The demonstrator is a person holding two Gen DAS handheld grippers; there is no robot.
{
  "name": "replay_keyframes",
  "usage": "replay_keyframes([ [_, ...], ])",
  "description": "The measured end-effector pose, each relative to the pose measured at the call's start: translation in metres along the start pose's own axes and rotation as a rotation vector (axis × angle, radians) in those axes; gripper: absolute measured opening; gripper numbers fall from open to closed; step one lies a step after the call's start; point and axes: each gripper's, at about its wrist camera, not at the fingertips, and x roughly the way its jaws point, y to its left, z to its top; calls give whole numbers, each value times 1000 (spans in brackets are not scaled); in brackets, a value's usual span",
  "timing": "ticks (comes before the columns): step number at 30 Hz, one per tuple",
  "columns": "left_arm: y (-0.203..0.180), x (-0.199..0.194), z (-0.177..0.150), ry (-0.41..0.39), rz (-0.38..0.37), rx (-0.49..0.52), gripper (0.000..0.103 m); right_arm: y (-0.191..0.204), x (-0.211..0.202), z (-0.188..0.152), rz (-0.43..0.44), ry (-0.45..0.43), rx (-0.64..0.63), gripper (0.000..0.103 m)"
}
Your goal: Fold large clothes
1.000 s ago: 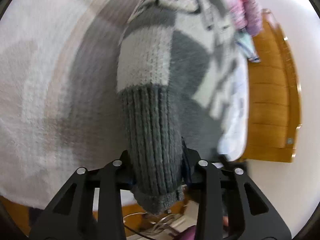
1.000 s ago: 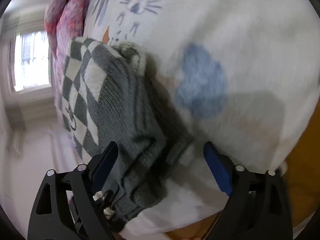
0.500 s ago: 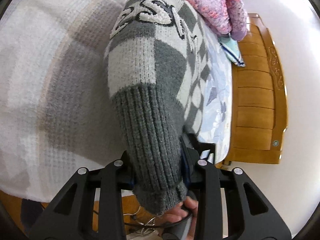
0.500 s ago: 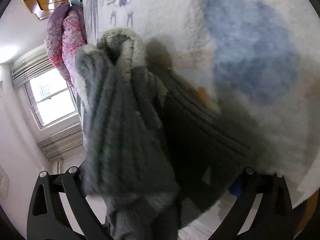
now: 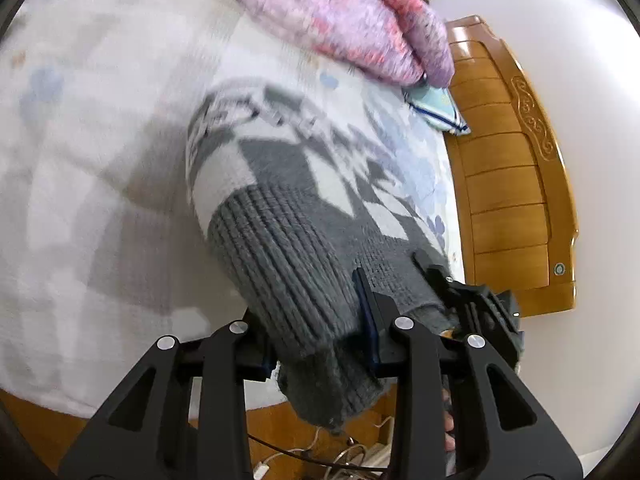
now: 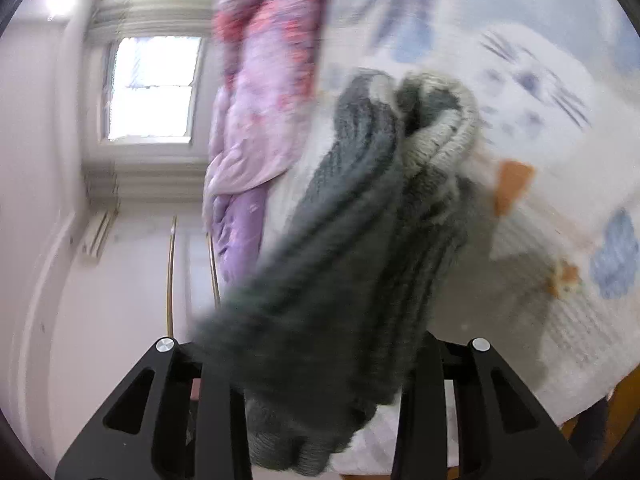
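A grey and white checkered knit sweater [image 5: 288, 184] lies across the bed, lifted at the near end. My left gripper [image 5: 316, 332] is shut on its grey ribbed hem [image 5: 288, 264]. My right gripper [image 6: 320, 392] is shut on a bunched grey part of the same sweater [image 6: 360, 248], and the fabric hides its fingertips. The other gripper's black frame [image 5: 472, 300] shows just right of the hem in the left wrist view. The right wrist view is blurred.
The bed has a white printed blanket [image 5: 100, 160] [image 6: 540, 80]. A pink and purple quilt [image 5: 352, 20] [image 6: 260, 80] lies along the far side. A wooden headboard [image 5: 516, 184] stands at the right, with a folded light blue cloth [image 5: 436, 108] near it. Cables [image 5: 320, 456] lie on the floor below.
The right gripper has closed on the bunched sweater and lifted it. Both grippers have swung with the sweater, so the quilt and window now show. The left gripper kept hold of the hem.
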Motion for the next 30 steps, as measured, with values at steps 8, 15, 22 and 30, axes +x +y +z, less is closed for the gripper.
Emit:
replay_keyframes([
  [8, -27, -83, 2, -23, 25, 44, 31, 86, 0, -23, -30, 127, -121, 32],
  [15, 3, -156, -8, -44, 58, -13, 31, 128, 35, -75, -58, 286, -181, 32],
  [22, 57, -236, 10, -118, 66, -27, 31, 182, 101, -136, -38, 366, -232, 32],
  [30, 136, -346, 120, -198, 11, 42, 31, 302, 211, -199, 38, 278, -321, 32],
])
